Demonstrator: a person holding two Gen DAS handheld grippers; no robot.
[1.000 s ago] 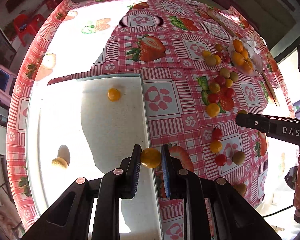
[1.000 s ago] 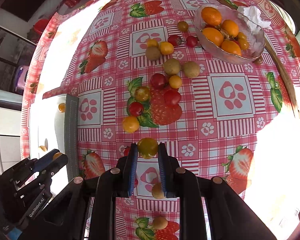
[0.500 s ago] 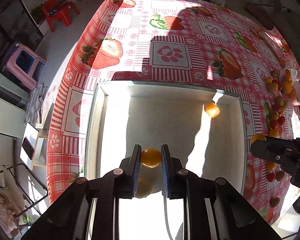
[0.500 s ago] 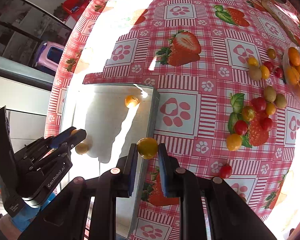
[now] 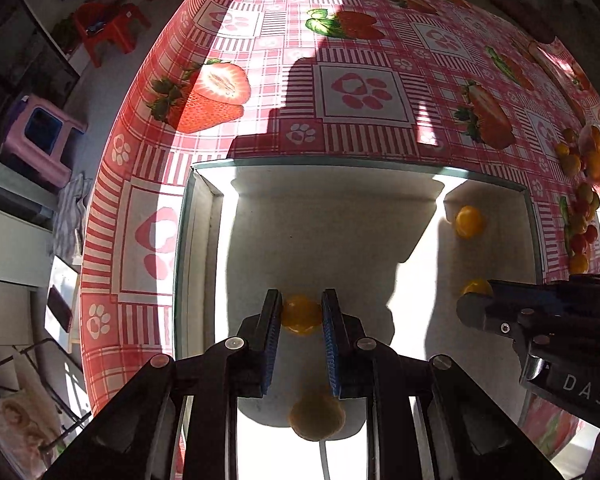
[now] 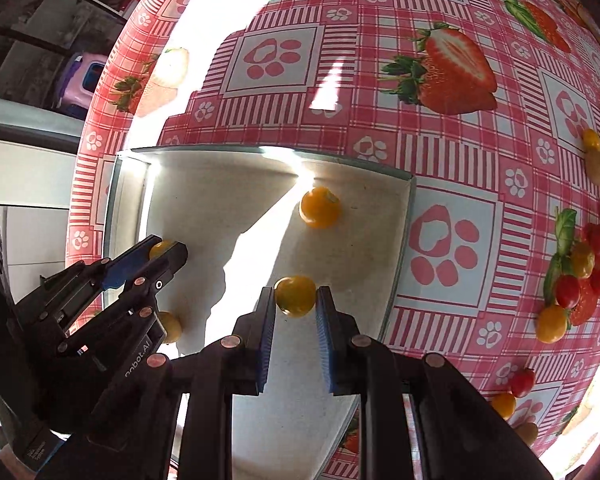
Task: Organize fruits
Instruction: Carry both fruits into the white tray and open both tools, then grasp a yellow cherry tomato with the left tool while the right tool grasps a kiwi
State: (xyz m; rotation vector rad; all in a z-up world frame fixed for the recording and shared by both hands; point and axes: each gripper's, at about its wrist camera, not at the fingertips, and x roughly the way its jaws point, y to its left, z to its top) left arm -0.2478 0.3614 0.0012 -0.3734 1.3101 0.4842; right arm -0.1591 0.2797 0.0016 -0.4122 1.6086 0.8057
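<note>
A white tray (image 5: pixel 204 240) lies on the strawberry tablecloth; it also shows in the right wrist view (image 6: pixel 404 240). My left gripper (image 5: pixel 301 314) is shut on a yellow tomato (image 5: pixel 301 316) held over the tray's near left part. My right gripper (image 6: pixel 295 298) is shut on another yellow tomato (image 6: pixel 295 295) over the tray's right part. One loose yellow tomato (image 5: pixel 469 221) lies in the tray's far right corner, also in the right wrist view (image 6: pixel 319 207). A pale fruit (image 5: pixel 317 416) lies in the tray under my left gripper.
Several red, yellow and green fruits (image 6: pixel 580 264) lie scattered on the cloth to the right of the tray. A glass bowl with orange fruits (image 5: pixel 598 160) stands at the far right. Stools stand beyond the table's left edge (image 5: pixel 100 184).
Both grippers have moved left from the cloth to above the tray, each still holding its tomato. The right gripper has come in over the tray's right side.
</note>
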